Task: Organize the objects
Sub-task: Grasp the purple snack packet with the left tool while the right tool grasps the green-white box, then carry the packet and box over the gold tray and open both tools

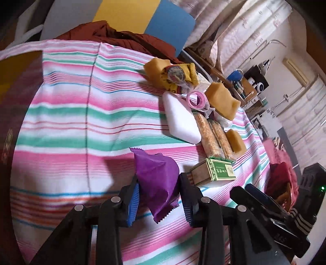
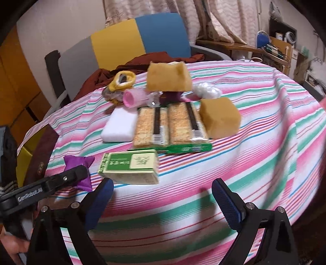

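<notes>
The left gripper (image 1: 159, 201) has its jaws closed on a purple packet (image 1: 156, 175), seemingly lifted off the striped tablecloth (image 1: 81, 122). The right gripper (image 2: 163, 201) stands wide open and empty, a green box (image 2: 130, 166) just beyond its left finger.

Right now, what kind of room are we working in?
Most likely a lived-in room at home. A round table under a striped tablecloth holds snacks and sponges, a multicoloured chair stands behind it, patterned curtains hang on the wall, and a cluttered desk sits nearby.
</notes>
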Motion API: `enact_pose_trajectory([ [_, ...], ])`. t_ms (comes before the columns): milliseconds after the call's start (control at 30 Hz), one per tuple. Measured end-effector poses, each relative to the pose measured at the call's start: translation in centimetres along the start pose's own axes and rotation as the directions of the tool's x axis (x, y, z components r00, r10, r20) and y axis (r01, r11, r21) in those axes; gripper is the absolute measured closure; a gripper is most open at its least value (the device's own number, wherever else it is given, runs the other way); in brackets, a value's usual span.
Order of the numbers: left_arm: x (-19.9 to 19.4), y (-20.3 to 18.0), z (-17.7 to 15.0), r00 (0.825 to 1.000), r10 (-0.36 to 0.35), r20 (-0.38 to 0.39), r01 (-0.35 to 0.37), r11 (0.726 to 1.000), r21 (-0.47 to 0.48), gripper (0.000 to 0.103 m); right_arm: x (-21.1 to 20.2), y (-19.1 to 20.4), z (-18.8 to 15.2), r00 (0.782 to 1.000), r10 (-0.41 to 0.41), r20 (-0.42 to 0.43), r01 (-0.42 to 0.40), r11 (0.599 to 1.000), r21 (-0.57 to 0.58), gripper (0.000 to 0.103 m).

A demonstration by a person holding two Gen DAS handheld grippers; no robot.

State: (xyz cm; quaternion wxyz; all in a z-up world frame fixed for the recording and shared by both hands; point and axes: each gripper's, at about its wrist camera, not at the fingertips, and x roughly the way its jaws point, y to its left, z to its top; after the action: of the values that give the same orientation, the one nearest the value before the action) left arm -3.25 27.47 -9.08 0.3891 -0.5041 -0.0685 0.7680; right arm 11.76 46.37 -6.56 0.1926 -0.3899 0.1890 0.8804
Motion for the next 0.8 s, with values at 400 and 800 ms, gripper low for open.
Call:
enact_pose_trajectory([
  [400,-1.5,1.6,-2.1,0.998,-0.011,0.066,0.011,1.000,0.007,0.066,3.1,2.9,1.1,0.999,0.039,0.005,-0.039,0.999,-0.036,0.004],
  [800,-2.2,1.1,-3.3,0.997,-0.007,0.083,0.003,0.999,0.050,0.066,3.2,3.4,0.5,0.999,0.027,-0.018,-0.028,0.997,-0.070,0.060],
])
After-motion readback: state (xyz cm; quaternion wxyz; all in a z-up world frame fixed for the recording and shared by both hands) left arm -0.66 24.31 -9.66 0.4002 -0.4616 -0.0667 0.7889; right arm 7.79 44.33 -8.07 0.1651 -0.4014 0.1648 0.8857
